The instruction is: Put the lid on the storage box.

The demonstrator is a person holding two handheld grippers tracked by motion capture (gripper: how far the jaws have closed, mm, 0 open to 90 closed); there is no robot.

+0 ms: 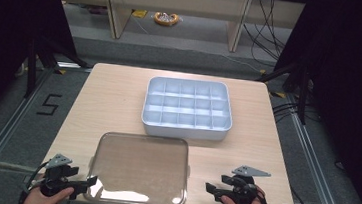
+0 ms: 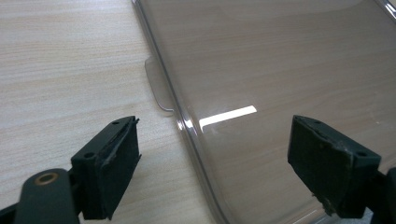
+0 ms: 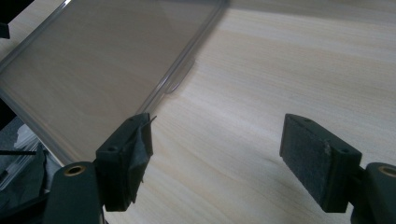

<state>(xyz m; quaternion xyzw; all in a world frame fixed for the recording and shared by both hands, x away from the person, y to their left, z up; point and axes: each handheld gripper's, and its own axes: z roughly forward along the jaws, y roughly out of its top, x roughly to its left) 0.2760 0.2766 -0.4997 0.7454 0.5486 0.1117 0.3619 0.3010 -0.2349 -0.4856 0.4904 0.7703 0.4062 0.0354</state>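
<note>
clear plastic, faintly smoky, makes up the lid (image 1: pixel 138 168) that lies flat at the near edge of the table (image 1: pixel 109 95), between your two hands. it is a rounded rectangle with a raised rim, and a small flat tab (image 2: pixel 158 84) juts from its left side; a matching tab (image 3: pixel 180 80) sits on its right side. the wood grain reads straight through it, and a bright bar of ceiling light reflects near its front left corner.

your left gripper (image 1: pixel 85 183) has its jaws wide apart, astride the lid's front left corner: in the left gripper view one pad (image 2: pixel 114 163) sits over bare wood and the other over the lid, and neither presses on the rim. whether either pad brushes the plastic you cannot tell from here. your right gripper (image 1: pixel 216 188) is also wide and holds nothing, its pads (image 3: pixel 317 158) over bare wood just right of the lid.

beyond the lid, in the middle of the table and well apart from it, stands the pale blue-grey compartment tray (image 1: pixel 185 130), its cells divided in a grid. what lies in the cells is too small to make out.

the lid's near edge is cut off by the bottom of the high view, as are your forearms. on the floor to the left a black number 5 (image 1: pixel 48 104) is marked.
</note>
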